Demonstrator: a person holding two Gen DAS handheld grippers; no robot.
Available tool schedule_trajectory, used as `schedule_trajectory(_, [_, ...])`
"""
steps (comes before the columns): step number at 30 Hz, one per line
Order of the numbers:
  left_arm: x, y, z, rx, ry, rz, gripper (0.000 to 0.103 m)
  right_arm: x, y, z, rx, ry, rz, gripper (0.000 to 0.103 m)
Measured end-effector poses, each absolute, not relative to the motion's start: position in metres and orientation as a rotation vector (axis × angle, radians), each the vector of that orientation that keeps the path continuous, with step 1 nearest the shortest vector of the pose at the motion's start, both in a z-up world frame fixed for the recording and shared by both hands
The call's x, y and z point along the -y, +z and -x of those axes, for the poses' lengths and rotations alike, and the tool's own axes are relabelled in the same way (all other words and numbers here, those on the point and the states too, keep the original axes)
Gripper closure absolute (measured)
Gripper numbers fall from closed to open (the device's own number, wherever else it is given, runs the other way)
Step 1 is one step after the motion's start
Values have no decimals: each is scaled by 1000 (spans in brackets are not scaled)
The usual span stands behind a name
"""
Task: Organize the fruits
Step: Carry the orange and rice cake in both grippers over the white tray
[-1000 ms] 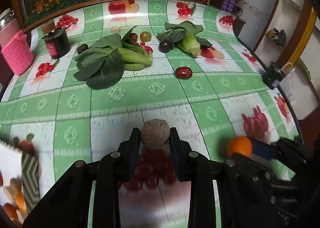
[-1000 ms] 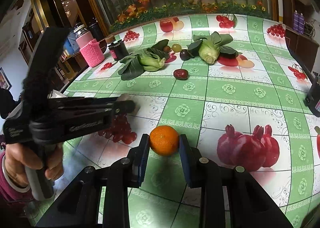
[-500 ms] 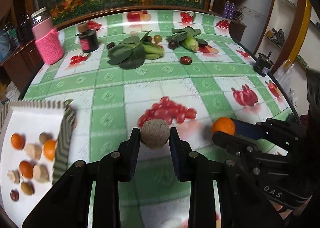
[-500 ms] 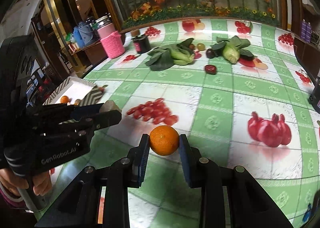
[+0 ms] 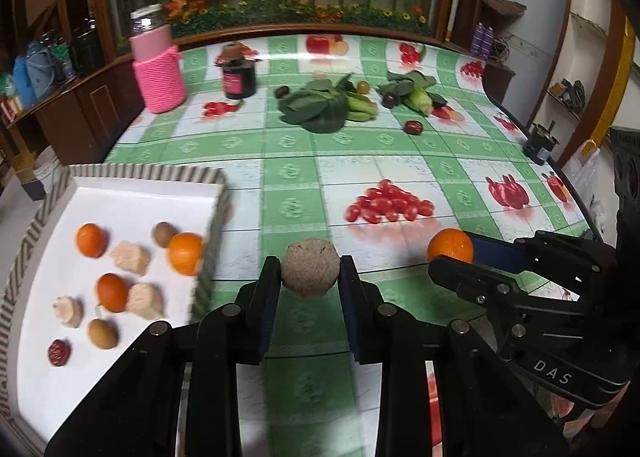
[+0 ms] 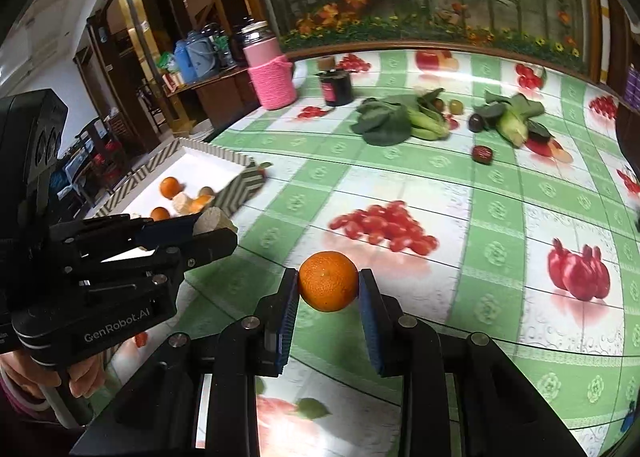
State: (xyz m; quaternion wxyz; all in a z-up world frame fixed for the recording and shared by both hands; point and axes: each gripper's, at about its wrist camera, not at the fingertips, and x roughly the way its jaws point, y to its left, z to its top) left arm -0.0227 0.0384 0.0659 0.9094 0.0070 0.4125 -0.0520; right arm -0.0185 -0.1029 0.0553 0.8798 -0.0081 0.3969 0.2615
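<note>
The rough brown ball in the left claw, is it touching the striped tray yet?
Apart. In the left wrist view the rough brown ball sits pinched in the left claw, with green tablecloth showing between it and the striped tray wall.

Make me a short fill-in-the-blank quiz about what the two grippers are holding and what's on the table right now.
1. The right gripper is shut on an ____.
2. The left gripper grips a rough brown ball that is ____ in shape.
3. The white tray with the striped rim holds ____ oranges.
4. The jar at the far edge of the table wears a knitted sleeve coloured ____.

Missing words: orange; round; three; pink
</note>
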Motion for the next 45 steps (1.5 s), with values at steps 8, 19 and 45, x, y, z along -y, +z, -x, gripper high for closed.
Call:
schedule_trajectory(8, [-74, 68, 37, -846, -37, 2, 77, 66, 63, 26, -812, 609, 55, 73])
schedule_trajectory(19, [-119, 68, 55, -844, 45, 21, 76, 12, 68, 35, -802, 703, 114, 73])
schedule_trajectory(45, [-196, 33, 73, -940, 165, 87, 76, -81, 55, 33, -846, 849, 242, 73])
